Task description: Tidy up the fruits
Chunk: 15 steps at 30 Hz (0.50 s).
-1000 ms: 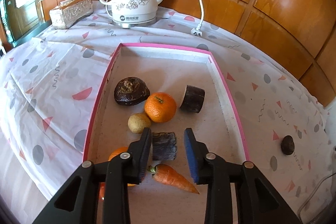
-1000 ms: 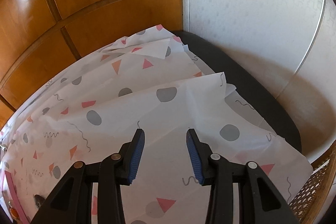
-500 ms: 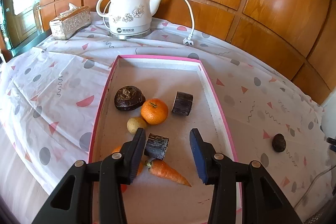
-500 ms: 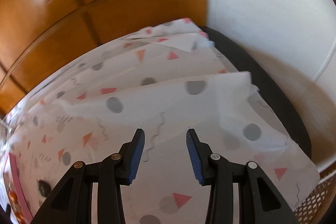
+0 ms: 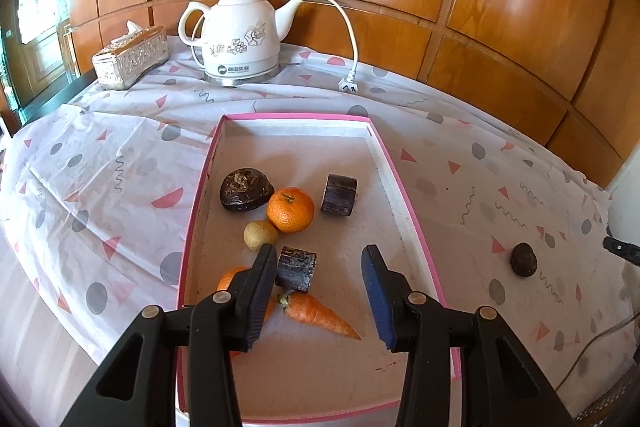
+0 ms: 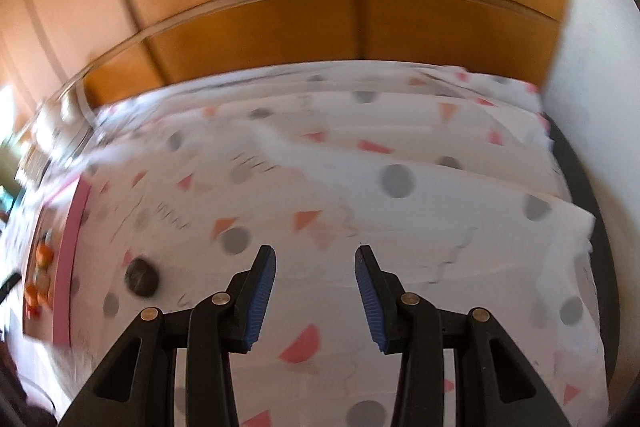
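A pink-rimmed tray (image 5: pixel 412 227) holds a dark round fruit (image 5: pixel 245 189), a mandarin (image 5: pixel 290 209), a small yellowish fruit (image 5: pixel 260 235), two dark cut chunks (image 5: pixel 339 194) (image 5: pixel 297 267), a carrot (image 5: pixel 320 315) and another orange fruit (image 5: pixel 230 277) partly hidden behind a finger. My left gripper (image 5: pixel 320 291) hangs open above the tray's near end, nothing between its pads. A small dark fruit (image 5: pixel 523 259) lies on the cloth right of the tray. In the blurred right wrist view that dark fruit (image 6: pixel 141 277) sits left of my open, empty right gripper (image 6: pixel 316 291), near the tray (image 6: pixel 72 243).
A white electric kettle (image 5: pixel 240 35) with its cord and plug (image 5: pixel 349 85) stands at the back of the table, a tissue box (image 5: pixel 130 57) to its left. Wooden wall panels run behind. The patterned tablecloth (image 6: pixel 400 187) ends at a dark table edge on the right.
My left gripper opened off the near dark chunk and drew back and up, leaving it in the tray. The right gripper swung left; the dark fruit and the tray came into its view.
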Motion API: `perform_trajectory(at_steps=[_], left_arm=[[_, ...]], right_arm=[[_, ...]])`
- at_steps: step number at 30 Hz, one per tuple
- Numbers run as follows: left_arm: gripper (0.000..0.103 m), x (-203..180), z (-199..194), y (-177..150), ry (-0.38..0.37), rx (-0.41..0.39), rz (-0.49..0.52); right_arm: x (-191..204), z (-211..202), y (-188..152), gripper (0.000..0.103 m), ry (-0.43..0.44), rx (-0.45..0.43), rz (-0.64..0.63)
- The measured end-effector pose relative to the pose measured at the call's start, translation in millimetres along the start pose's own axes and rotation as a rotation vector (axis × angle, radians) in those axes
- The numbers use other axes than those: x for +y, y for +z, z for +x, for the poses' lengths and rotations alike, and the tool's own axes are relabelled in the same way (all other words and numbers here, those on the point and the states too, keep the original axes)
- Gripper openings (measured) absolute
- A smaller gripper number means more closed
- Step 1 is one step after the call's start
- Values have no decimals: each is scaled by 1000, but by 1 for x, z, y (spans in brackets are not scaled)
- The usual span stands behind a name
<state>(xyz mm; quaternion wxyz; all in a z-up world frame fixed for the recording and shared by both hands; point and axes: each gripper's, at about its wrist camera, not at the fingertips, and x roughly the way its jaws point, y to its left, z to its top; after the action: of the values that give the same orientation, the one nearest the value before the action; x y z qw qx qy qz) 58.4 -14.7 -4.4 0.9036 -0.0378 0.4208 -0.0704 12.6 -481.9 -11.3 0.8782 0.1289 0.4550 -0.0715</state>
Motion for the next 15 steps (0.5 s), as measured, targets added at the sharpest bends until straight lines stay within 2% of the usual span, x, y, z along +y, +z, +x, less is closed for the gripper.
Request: perform_trajectory(at_steps=[6, 13, 15], left_arm=[[46, -2, -4, -4, -6, -1, 21], [46, 0, -6, -8, -13, 6, 23], [46, 0, -7, -9, -15, 6, 21]], right_arm=[[34, 12, -7, 42, 80, 78, -116], [62, 25, -11, 42, 117, 147, -190], [70, 27, -10, 46, 127, 156, -205]])
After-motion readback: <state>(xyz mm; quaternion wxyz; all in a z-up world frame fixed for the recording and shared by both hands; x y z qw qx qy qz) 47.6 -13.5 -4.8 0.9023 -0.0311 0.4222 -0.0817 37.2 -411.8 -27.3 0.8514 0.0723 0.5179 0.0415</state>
